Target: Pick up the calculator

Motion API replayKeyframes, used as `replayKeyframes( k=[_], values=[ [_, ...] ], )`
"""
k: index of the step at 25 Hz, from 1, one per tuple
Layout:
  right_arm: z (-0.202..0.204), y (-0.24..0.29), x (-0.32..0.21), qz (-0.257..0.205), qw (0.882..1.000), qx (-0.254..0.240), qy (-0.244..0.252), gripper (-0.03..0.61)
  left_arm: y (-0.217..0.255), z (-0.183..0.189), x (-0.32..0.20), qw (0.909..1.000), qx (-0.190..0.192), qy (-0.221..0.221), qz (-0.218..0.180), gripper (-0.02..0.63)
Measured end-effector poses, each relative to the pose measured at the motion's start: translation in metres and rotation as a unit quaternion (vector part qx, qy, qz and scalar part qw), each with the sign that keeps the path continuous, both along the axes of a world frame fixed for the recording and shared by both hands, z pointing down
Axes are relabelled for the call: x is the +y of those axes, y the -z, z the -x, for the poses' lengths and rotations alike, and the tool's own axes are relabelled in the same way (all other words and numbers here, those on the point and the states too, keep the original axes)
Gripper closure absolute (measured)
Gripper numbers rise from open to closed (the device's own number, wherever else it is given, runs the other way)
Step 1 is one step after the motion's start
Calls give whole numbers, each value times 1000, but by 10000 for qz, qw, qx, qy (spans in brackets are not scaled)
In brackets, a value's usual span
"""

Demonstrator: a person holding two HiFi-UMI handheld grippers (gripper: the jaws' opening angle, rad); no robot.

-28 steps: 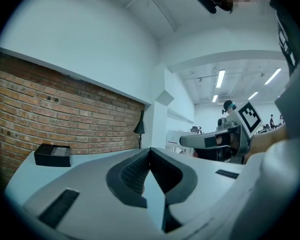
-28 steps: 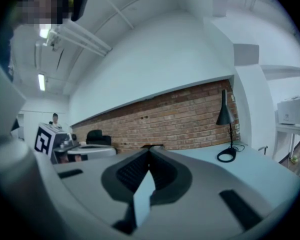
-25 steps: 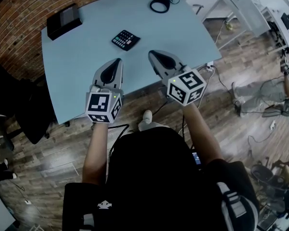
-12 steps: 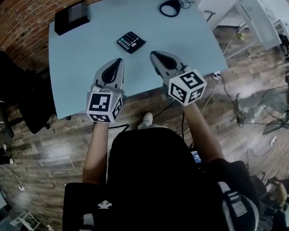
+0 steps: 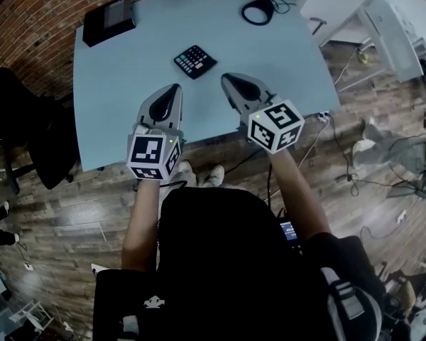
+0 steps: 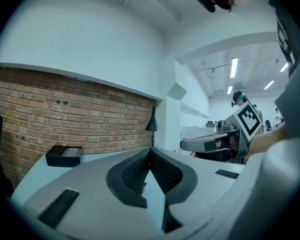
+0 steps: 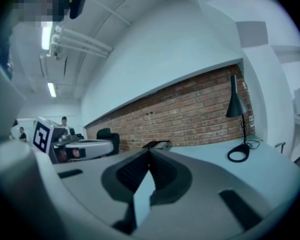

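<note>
Bright light fr ceiling strips (image 6: 234, 67), soft shadows, strong fisheye warp, dark corners

The table (image 5: 121, 91) is plain pale blue. The calculator (image 5: 194, 61) is black with small coloured keys (hues too tiny to sort), and the box (image 5: 109, 19) and lamp (image 5: 258, 10) are black too. The wall (image 5: 28, 27) is red-brown brick with pale mortar; the floor (image 5: 71, 219) is streaked dark brown planks. The left gripper (image 5: 175, 88) and right gripper (image 5: 225, 78) are light grey, their cubes (image 5: 153, 158) white with black squares.

An office-like workroom is suggested by a brick wall (image 5: 28, 13), pale surface (image 5: 128, 69), desk lamp (image 7: 235, 106), ceiling strip lights (image 6: 234, 67) and a cable-strewn wooden floor (image 5: 78, 219).
</note>
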State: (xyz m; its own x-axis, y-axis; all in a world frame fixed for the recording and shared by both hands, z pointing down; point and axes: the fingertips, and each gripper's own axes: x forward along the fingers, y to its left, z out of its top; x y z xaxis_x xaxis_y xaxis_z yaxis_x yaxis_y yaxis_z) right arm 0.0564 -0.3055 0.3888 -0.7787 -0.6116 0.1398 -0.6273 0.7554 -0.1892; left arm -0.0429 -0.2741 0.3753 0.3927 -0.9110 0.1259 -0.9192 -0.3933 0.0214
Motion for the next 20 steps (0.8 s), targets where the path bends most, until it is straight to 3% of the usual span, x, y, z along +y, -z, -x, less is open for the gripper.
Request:
replayKeyframes(
  k=[14, 20],
  values=[
    [21, -25, -35, 142, 9991, 388, -84, 572, -10, 14, -37, 9994, 200, -278, 55, 606],
    [35, -55, -54, 275, 9954, 918, -50, 572, -16, 31, -59, 9993, 197, -298, 137, 606]
  ],
)
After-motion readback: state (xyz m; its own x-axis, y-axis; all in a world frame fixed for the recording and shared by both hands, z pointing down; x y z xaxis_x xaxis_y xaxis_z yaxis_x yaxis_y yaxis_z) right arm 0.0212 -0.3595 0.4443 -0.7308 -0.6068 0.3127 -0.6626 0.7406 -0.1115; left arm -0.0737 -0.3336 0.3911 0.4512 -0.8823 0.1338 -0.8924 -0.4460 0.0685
